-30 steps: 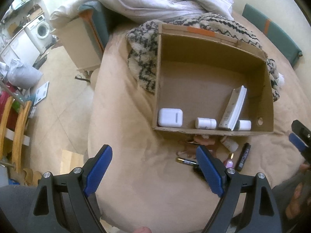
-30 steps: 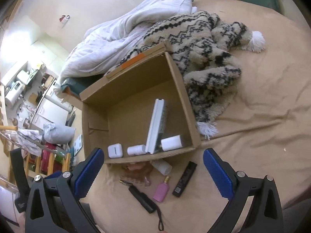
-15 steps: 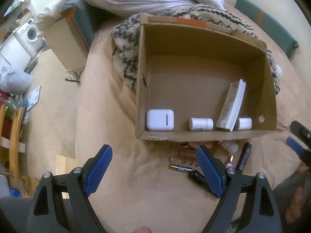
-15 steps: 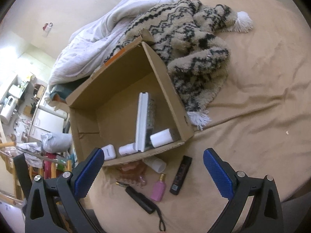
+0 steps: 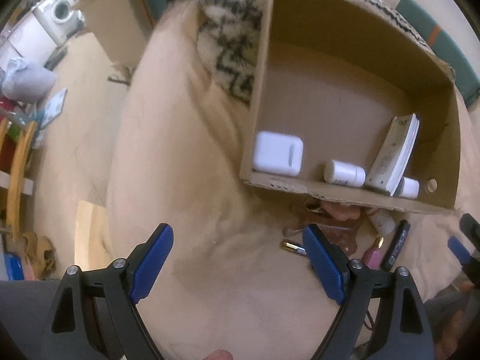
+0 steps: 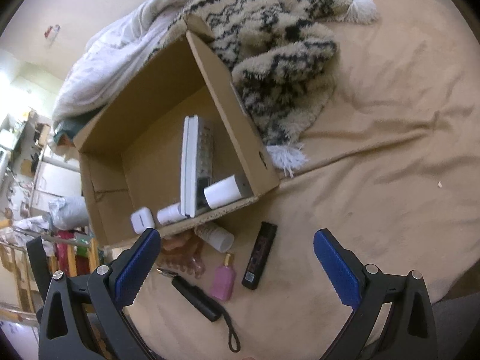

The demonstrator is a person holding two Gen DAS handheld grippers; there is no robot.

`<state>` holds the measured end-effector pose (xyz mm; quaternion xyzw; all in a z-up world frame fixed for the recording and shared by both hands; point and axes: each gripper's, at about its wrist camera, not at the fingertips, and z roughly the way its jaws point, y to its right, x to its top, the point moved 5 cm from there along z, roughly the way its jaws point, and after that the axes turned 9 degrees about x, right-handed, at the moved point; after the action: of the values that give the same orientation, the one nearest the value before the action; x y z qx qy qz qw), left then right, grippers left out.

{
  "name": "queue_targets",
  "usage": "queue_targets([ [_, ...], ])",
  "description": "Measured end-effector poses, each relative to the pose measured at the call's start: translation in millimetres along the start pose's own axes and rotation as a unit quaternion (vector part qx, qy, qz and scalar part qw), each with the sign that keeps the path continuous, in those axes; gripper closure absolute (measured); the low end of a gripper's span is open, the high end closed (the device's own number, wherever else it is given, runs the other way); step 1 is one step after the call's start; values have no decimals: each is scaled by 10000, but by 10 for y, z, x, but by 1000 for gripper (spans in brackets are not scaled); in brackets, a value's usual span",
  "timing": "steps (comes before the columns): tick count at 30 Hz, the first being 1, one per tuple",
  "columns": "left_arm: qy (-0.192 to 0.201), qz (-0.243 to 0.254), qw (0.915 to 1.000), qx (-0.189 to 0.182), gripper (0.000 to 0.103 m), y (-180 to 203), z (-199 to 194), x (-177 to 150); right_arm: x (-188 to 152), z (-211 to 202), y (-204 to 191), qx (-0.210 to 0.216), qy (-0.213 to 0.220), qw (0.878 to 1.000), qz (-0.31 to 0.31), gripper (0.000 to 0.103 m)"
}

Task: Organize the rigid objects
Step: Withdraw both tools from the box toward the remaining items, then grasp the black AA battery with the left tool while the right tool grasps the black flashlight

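Note:
A cardboard box (image 5: 264,60) (image 6: 231,105) lies on the tan bed. In it are a white case (image 5: 277,153) (image 6: 142,219), a small white bottle (image 5: 343,174) (image 6: 168,213), a remote (image 5: 393,154) (image 6: 196,162) and a white cylinder (image 6: 222,192). In front of the box lie a white tube (image 6: 214,235), a pink bottle (image 6: 223,279), a black stick (image 6: 259,255), a black strapped device (image 6: 195,297), a battery (image 5: 292,247) and a translucent clip (image 6: 183,255). My left gripper (image 5: 237,264) is open and empty, left of them. My right gripper (image 6: 234,270) is open and empty above them.
A black-and-cream knitted throw (image 6: 279,45) and a white duvet (image 6: 114,57) lie behind the box. The bed's left edge (image 5: 120,150) drops to the floor, with a washing machine (image 5: 57,15) and wooden rack (image 5: 15,162) beyond.
Both grippers have moved closer to the box and the loose items, which now look larger. The left view has shifted left. Nothing was picked up.

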<state>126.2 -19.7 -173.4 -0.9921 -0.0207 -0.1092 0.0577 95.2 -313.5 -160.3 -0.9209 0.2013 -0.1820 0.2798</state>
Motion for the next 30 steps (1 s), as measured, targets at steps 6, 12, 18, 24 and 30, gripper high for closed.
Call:
queue_targets([
  [6,-399,651,9970,124,16,399,344,-56,-50,95,-37,-25,-197,9998,-100,0],
  [12,-669,922,9933,202,16,597,578,-131,-44,107,-26,-18,-220,9997,-91,0],
  [18,-767,1102,9907,210,17,646,614,-185,-28,127,-43,41,-252,9996,-83,0],
  [24,-849,1204,9889,167,33,688,708,-195,-37,190,-96,-70,-322,9992,-242,0],
  [30,-730,1117,9910,41,63,676,652,-87,-91,237,-86,-26,-482,9985,-263,0],
])
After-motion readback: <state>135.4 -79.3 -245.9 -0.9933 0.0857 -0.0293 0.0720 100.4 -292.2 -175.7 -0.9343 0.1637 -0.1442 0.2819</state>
